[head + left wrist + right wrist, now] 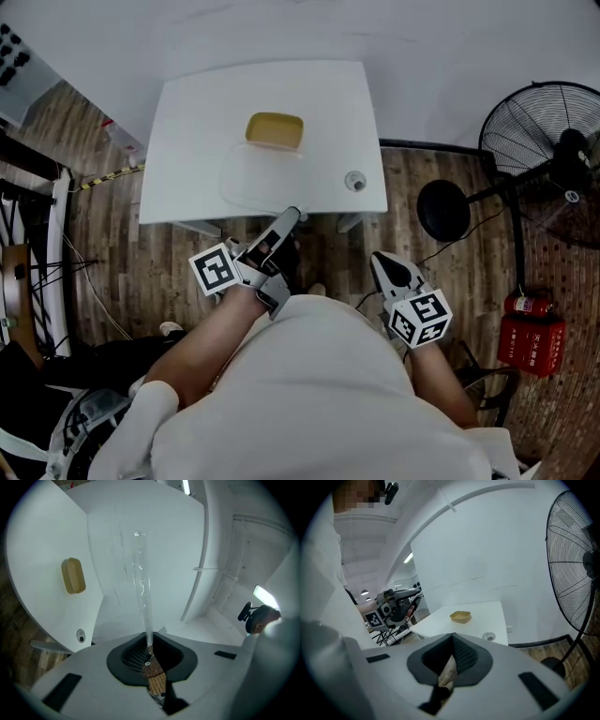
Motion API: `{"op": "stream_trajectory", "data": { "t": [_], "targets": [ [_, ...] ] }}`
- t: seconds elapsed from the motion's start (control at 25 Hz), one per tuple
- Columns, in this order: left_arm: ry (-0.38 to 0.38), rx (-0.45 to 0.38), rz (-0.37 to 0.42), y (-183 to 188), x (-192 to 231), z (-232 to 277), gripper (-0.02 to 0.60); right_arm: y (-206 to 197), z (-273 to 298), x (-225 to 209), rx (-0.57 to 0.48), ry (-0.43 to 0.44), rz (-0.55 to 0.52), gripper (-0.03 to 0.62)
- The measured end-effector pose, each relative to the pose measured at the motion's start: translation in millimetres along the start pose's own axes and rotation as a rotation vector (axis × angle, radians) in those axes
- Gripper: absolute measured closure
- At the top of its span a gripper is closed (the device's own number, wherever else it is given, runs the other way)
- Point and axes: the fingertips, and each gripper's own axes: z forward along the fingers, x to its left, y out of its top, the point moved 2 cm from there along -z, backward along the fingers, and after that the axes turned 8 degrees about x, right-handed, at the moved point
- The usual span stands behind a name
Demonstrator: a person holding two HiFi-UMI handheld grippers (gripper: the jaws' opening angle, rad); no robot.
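My left gripper [292,216] hangs at the near edge of the white table [187,141] and is shut on a clear plastic bag [249,178]. In the left gripper view the bag [142,578] runs as a thin transparent strip straight out of the closed jaws of the left gripper [148,643]. My right gripper [379,259] is off the table, over the wooden floor in front of the person; in its own view the right gripper [453,639] has its jaws shut with nothing between them. A tan tray [275,129] lies at the table's far middle.
A small round cap [354,180] sits near the table's right front corner. A black standing fan [548,141] and a red fire extinguisher [531,326] stand to the right. Racks and cables crowd the left side [28,281].
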Motion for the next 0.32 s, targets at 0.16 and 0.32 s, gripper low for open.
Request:
{"op": "stream_trajectory", "data": {
  "t": [0.16,0.32],
  "targets": [
    [-0.004,-0.008,-0.001,2,2,3,0.537,-1,-2,-4,0.003,-0.002,0.002,0.588],
    [-0.005,-0.013,0.001,6,7,14,0.537,0,-1,-13,0.005,-0.002,0.007,0.588]
  ]
}}
